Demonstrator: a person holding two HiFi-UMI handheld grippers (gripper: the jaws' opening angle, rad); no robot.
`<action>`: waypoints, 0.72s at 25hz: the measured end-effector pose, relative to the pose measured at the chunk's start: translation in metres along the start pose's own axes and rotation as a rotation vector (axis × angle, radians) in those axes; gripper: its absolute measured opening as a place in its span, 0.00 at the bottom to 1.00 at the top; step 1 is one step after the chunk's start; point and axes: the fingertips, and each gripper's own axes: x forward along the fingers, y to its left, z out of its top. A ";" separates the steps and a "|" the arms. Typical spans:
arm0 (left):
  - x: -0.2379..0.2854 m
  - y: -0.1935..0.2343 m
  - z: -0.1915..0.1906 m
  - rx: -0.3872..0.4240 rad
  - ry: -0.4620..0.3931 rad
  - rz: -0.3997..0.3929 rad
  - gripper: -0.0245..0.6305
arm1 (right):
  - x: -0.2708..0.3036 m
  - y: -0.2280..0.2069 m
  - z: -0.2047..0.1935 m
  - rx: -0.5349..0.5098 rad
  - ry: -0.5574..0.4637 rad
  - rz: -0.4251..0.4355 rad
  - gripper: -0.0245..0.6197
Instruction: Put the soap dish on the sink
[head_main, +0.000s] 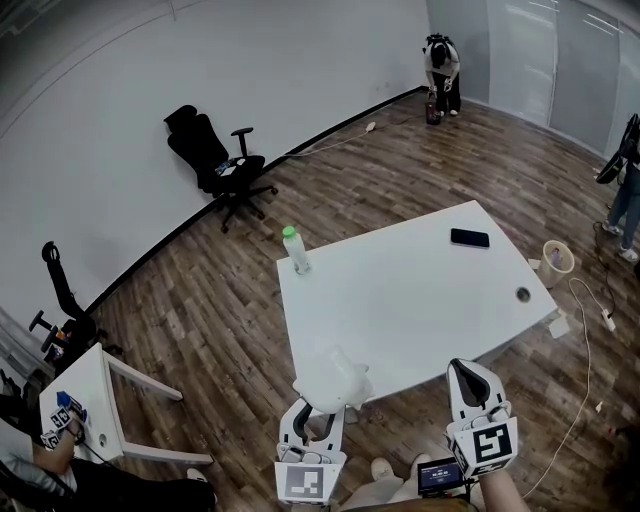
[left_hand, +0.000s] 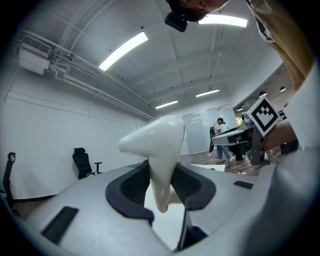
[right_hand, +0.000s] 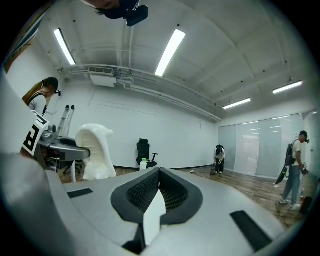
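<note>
From where I stood, the left gripper had its jaws pinching the white soap dish, the pads clamped on a thin lower part of it while the broad, rounded body stuck up above them. The dish hung at the near corner of the white table; whether it touched the tabletop I could not tell. The right gripper pointed out level beside it, its jaws pressed together on nothing. Farther along the table stood a green-capped bottle, and a dark phone lay near the far edge. A black office chair sat by the wall. I saw no sink anywhere, so to my mind the carry was the job in hand, with most of the task yet to do. The grip looked narrow for so top-heavy a piece, so I judged it best moved slowly and level, with no roll of the wrist that might lever it out of the pads. The empty right gripper could steady the dish's far side before it was lowered flat and let go.
</note>
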 end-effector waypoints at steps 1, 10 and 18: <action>0.002 0.001 -0.001 0.001 0.002 0.000 0.24 | 0.002 0.000 -0.002 -0.002 0.002 0.001 0.05; 0.028 0.014 -0.003 -0.001 0.003 0.003 0.24 | 0.032 -0.005 0.003 0.003 -0.006 0.026 0.05; 0.077 0.026 -0.007 -0.008 0.016 0.028 0.24 | 0.086 -0.028 -0.003 0.009 -0.006 0.062 0.05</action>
